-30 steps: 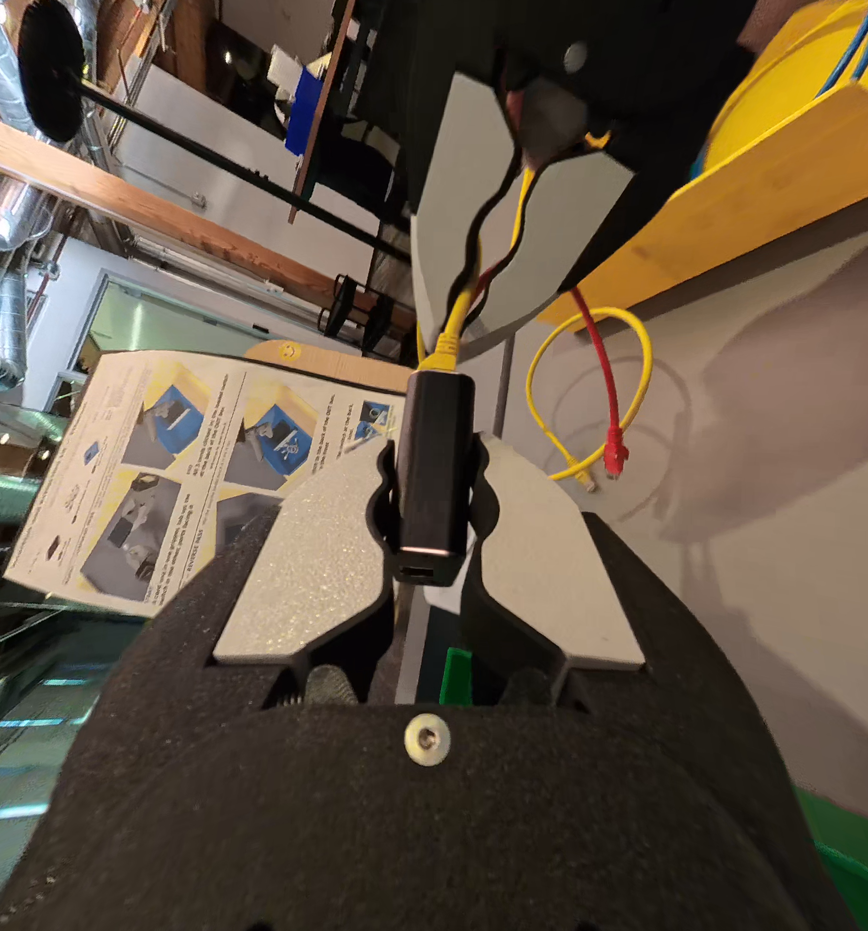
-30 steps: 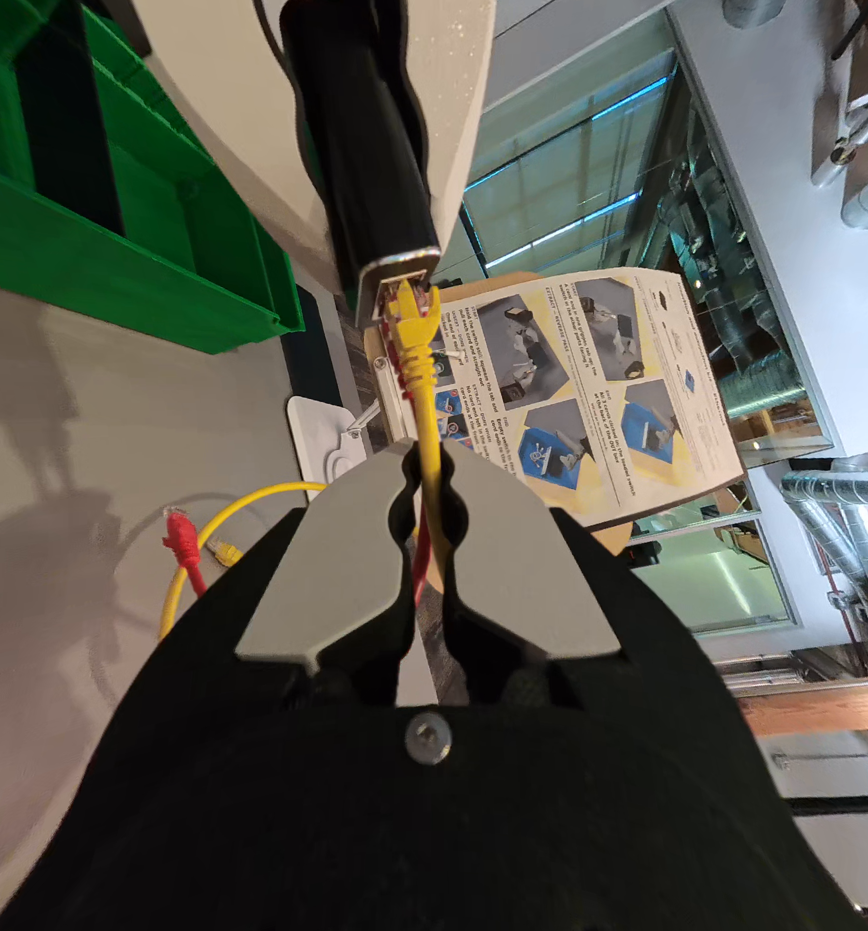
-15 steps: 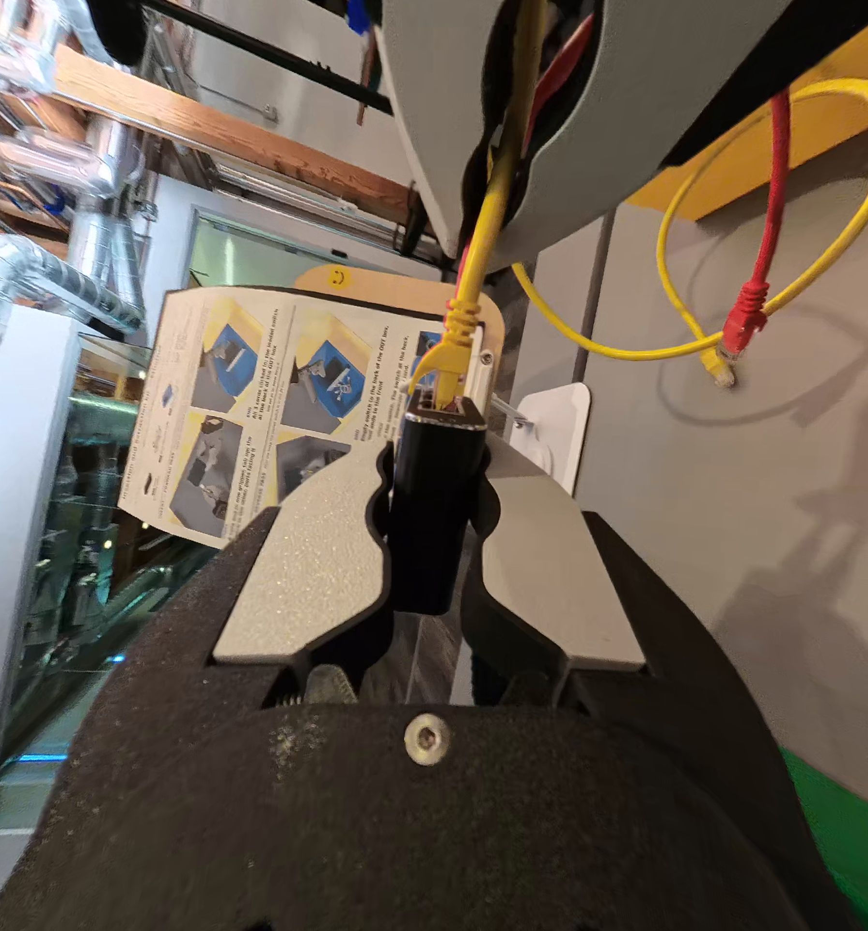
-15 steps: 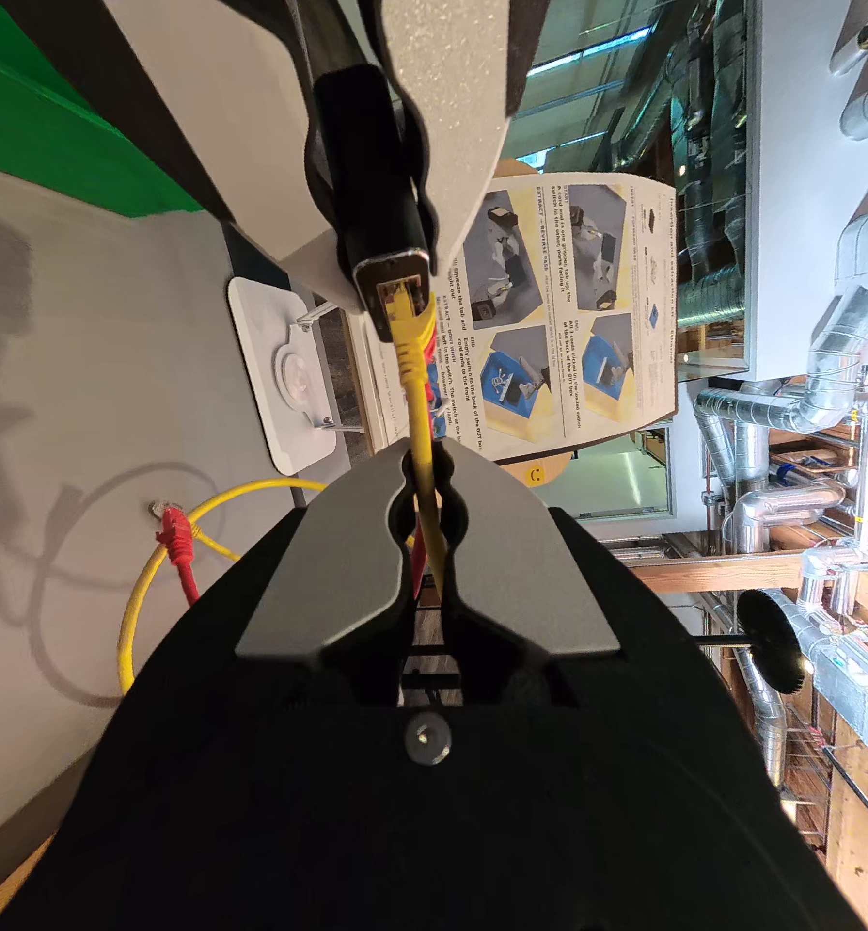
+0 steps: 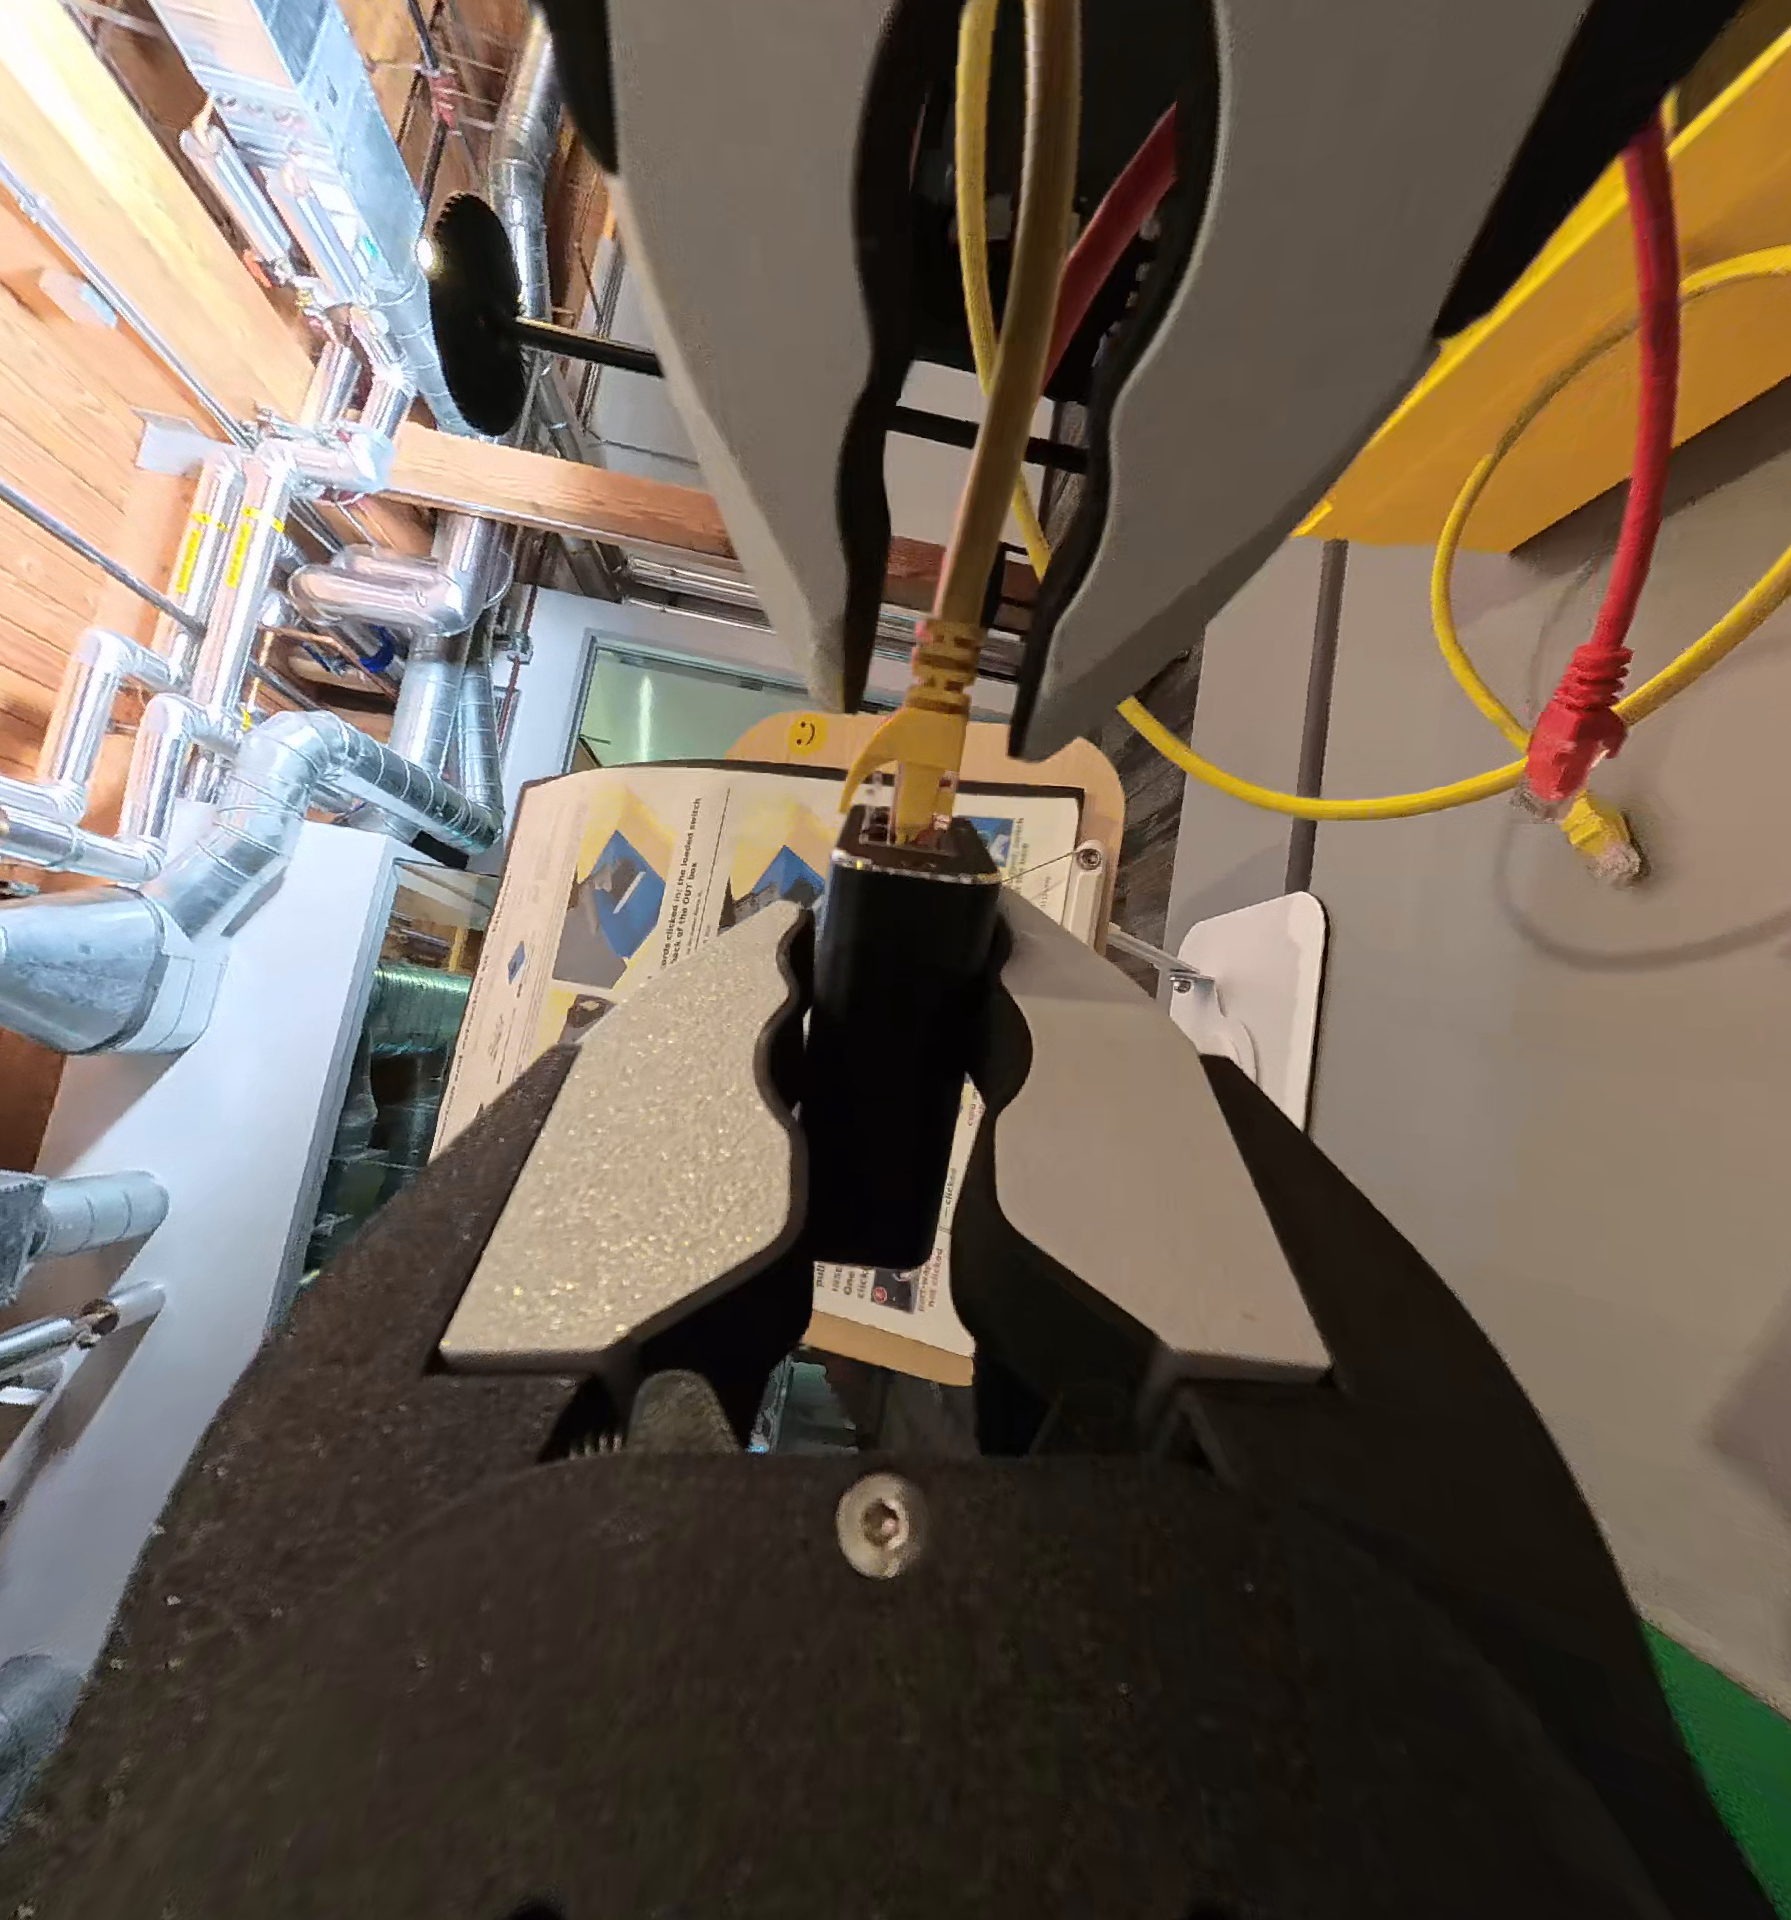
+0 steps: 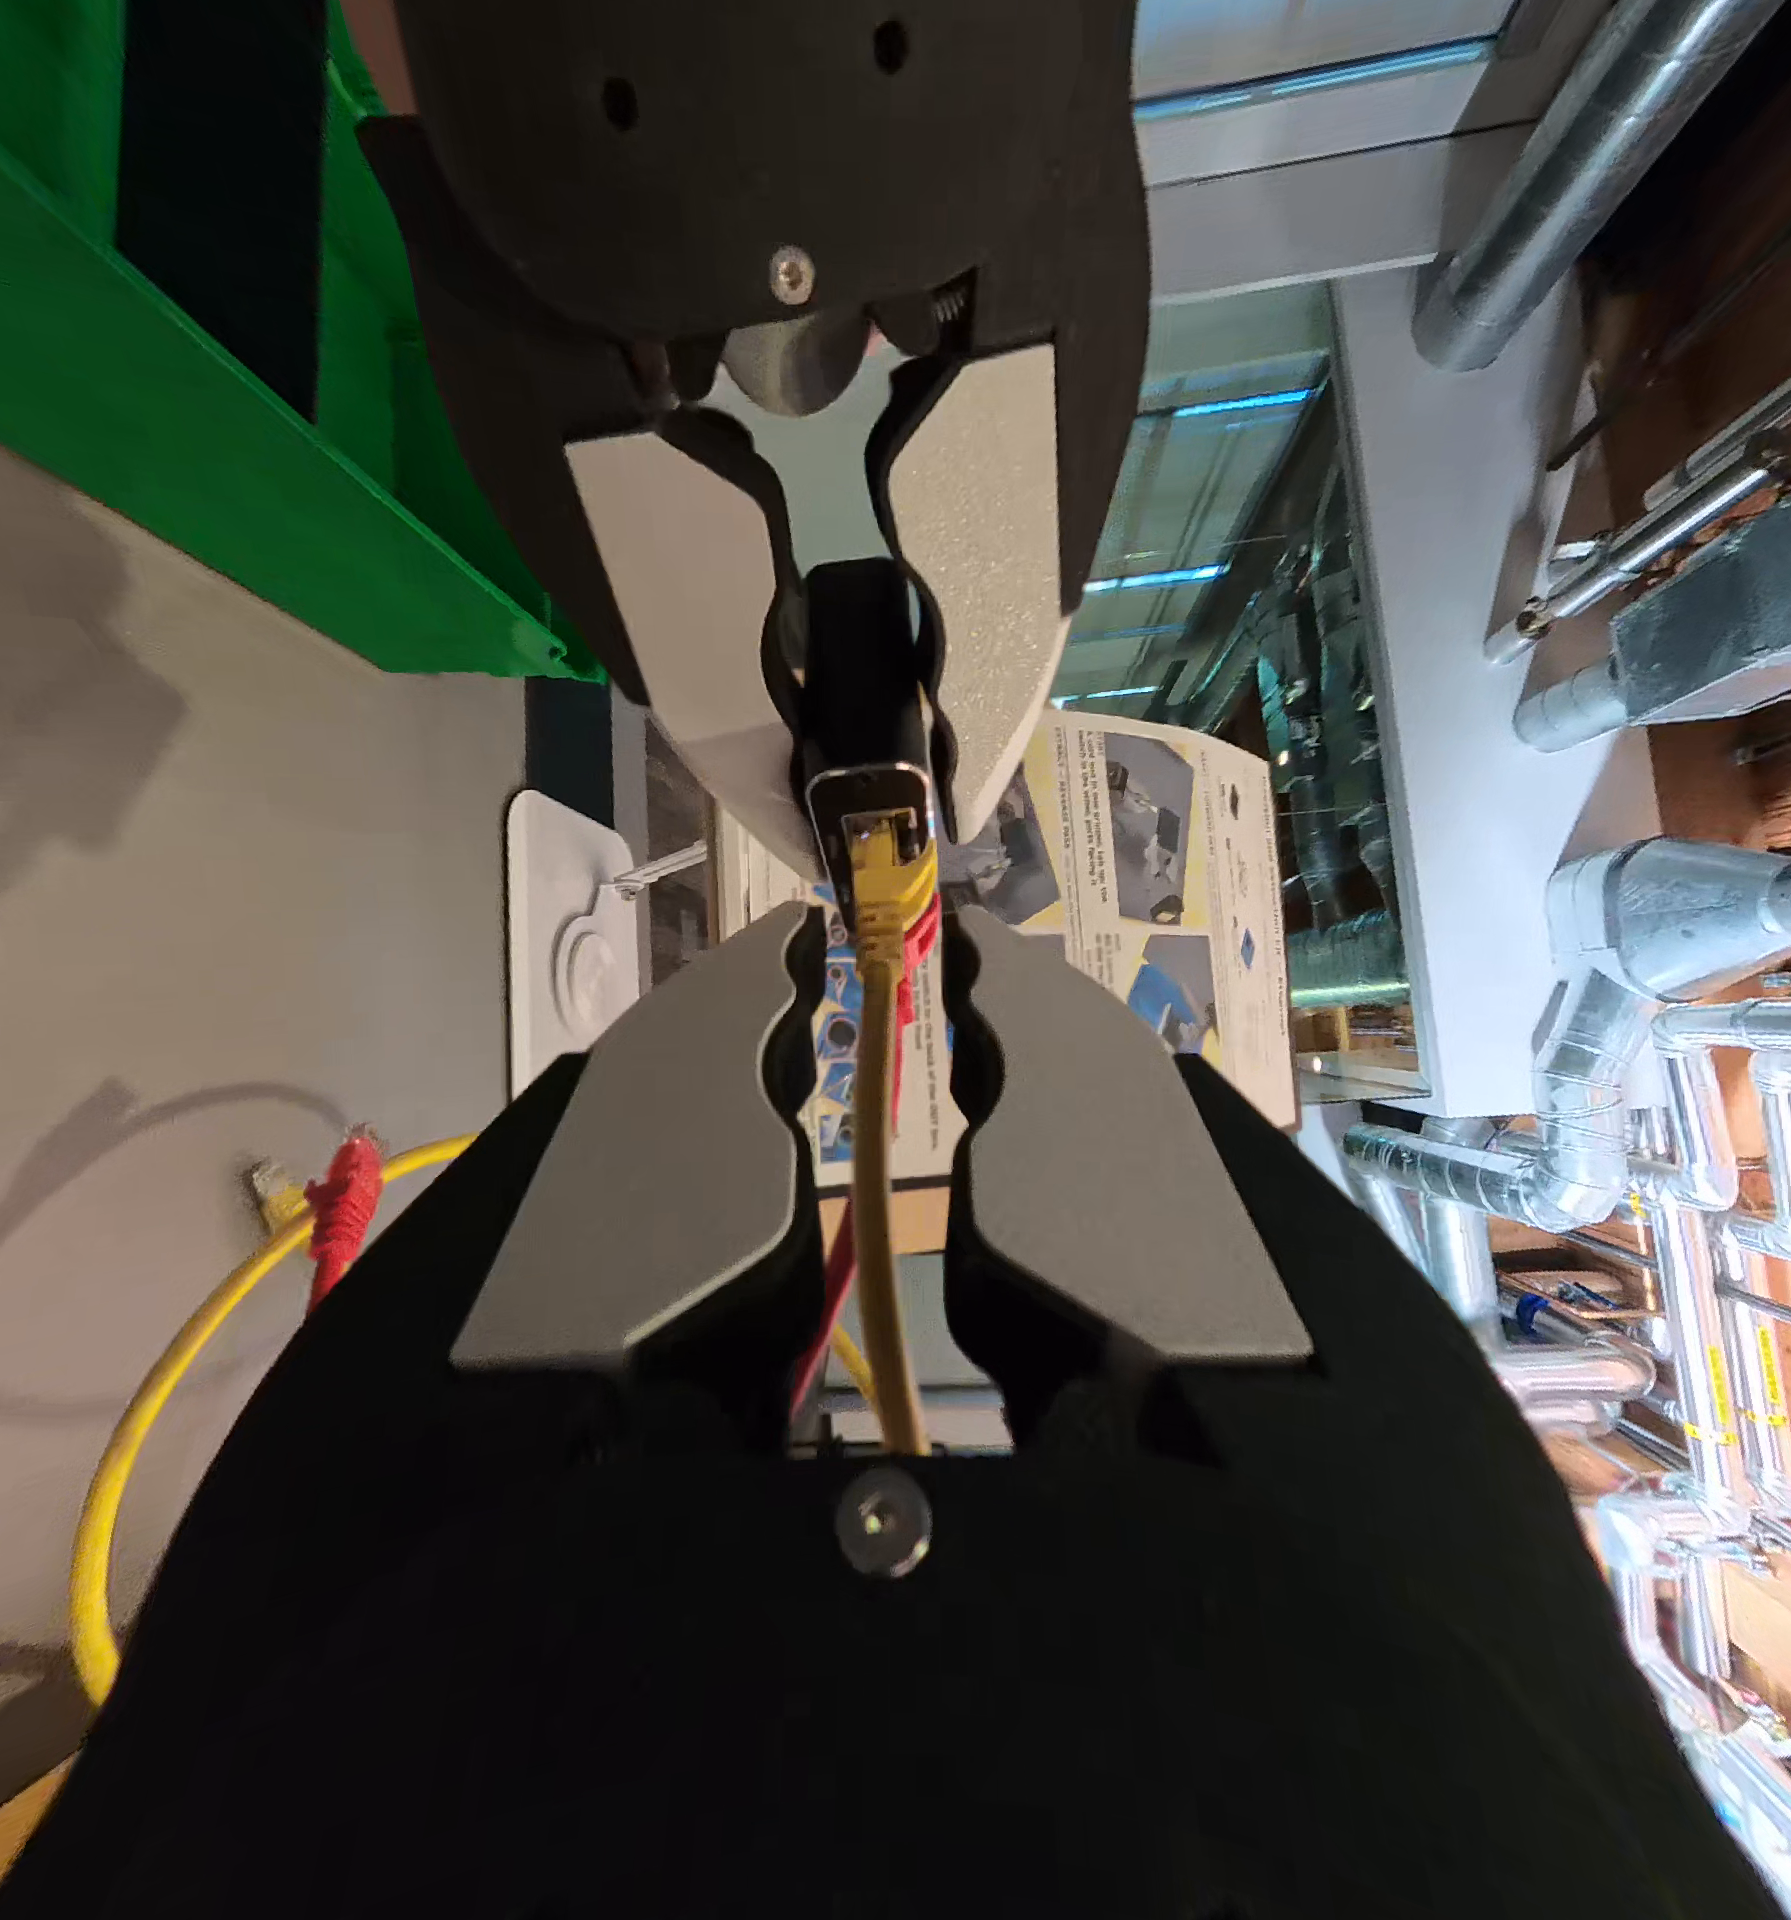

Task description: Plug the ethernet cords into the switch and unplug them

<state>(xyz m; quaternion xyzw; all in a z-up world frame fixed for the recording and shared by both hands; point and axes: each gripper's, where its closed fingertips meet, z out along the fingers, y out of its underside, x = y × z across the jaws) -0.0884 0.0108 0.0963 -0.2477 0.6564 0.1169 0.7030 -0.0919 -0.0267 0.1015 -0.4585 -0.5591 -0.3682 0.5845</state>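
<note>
Left hand-held gripper (image 5: 896,935) clamps a black block; right hand-held gripper (image 6: 880,935), facing it, stands parted.

Left tongs (image 5: 896,997) clamp black switch (image 5: 901,1039) (yellow cord (image 5: 984,520) plugged in).

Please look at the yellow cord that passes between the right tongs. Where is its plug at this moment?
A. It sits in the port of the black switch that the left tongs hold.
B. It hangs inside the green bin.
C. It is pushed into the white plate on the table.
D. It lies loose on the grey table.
A: the yellow plug sits in the open end of the black switch, which the left tongs clamp on both sides.
</note>
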